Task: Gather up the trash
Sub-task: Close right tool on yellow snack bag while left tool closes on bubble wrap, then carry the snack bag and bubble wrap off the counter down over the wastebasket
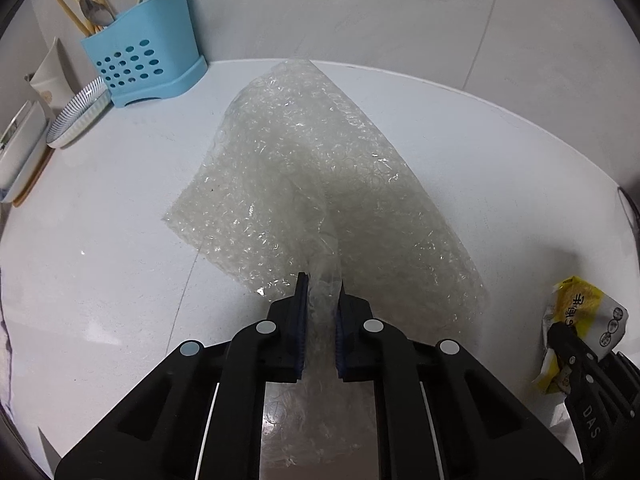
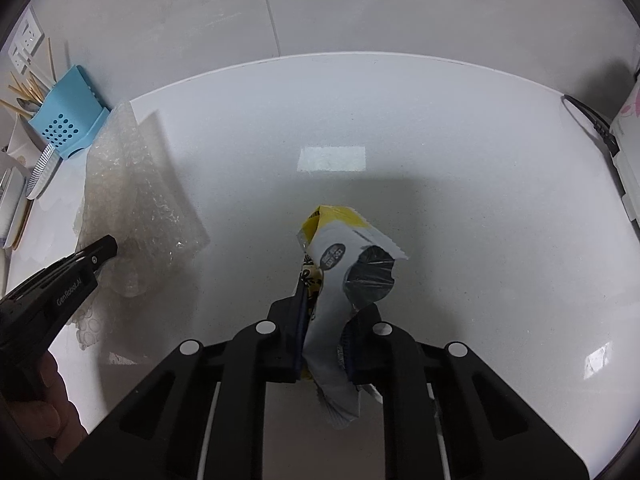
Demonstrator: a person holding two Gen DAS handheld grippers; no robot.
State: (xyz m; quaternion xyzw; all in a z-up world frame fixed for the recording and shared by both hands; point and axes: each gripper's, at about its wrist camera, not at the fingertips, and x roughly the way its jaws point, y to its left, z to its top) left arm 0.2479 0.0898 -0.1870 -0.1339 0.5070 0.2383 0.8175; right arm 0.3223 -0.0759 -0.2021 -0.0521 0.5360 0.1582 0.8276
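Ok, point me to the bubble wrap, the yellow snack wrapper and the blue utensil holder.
bubble wrap (image 1: 304, 168), left wrist view, middle of the sheet.
yellow snack wrapper (image 2: 344, 248), right wrist view, its grey face.
blue utensil holder (image 1: 140, 60), left wrist view, perforated front wall.

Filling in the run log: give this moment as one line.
left gripper: shut on bubble wrap | right gripper: shut on snack wrapper | surface: white countertop

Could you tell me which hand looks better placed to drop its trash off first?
Probably right: the right gripper has the small snack wrapper fully lifted, while the left gripper pinches one corner of bubble wrap trailing on the countertop.
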